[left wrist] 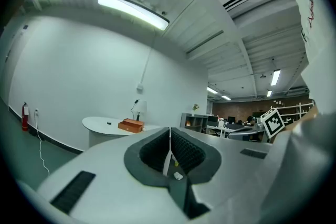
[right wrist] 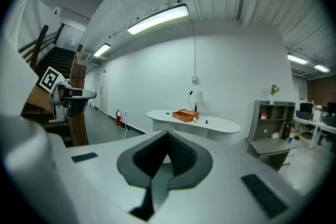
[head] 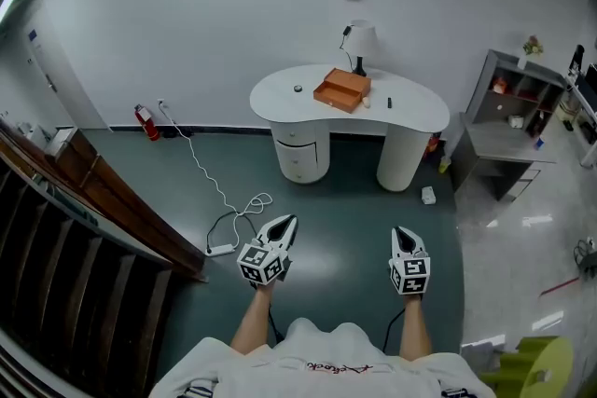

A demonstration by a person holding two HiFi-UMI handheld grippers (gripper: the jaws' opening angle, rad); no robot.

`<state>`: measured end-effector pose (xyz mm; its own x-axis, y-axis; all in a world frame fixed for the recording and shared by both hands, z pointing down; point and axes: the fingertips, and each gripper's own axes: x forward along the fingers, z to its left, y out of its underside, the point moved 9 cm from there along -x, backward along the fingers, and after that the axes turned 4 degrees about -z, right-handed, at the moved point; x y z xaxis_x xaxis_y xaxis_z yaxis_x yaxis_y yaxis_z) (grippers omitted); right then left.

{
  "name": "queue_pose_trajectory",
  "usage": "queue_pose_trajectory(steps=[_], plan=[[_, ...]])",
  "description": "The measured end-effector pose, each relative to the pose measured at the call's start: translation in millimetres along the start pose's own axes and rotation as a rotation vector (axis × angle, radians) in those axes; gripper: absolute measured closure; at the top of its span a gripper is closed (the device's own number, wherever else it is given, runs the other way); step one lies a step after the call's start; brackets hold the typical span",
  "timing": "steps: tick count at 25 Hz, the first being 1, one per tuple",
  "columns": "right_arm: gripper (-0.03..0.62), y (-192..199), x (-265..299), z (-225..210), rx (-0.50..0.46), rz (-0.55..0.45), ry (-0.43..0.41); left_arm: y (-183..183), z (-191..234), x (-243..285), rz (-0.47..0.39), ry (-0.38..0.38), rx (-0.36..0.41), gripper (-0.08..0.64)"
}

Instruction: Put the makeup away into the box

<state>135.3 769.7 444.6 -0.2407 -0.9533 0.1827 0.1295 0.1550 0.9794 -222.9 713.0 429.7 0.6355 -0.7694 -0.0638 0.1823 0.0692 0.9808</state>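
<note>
Sitting on the white desk (head: 280, 93), shallow orange box (head: 341, 89)

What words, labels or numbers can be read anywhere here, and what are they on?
No text here is legible.
Red script on the white shirt: too blurred to read.
Left cube and right cube: black-and-white square patterns, no letters or numbers.
</note>
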Motion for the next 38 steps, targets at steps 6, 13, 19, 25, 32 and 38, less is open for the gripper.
queue_pose_trajectory(steps=[6, 13, 19, 25, 32, 38], plan=[[0.572, 2, 0, -8, 0.020, -0.017, -0.007, -2, -10, 8, 0.002, -0.002, 0.018, 0.545], [0.572, 3, 10, -30, 0.016, -0.030, -0.029, 3, -26, 28, 0.000, -0.019, 0.032, 0.545], [0.572, 4, 24, -55, 0.007, -0.033, -0.057, 11, -40, 53, -0.001, -0.025, 0.033, 0.545], [0.572, 2, 45, -73, 0.011, -0.038, -0.059, 12, -41, 84, 0.014, -0.005, 0.041, 0.545], [0.572, 5, 79, -87, 0.014, -0.024, -0.053, 16, -21, 122, 0.022, 0.020, 0.038, 0.545], [0.572, 6, 121, -97, 0.007, 0.001, -0.034, 23, 13, 158, 0.023, 0.033, 0.016, 0.545]])
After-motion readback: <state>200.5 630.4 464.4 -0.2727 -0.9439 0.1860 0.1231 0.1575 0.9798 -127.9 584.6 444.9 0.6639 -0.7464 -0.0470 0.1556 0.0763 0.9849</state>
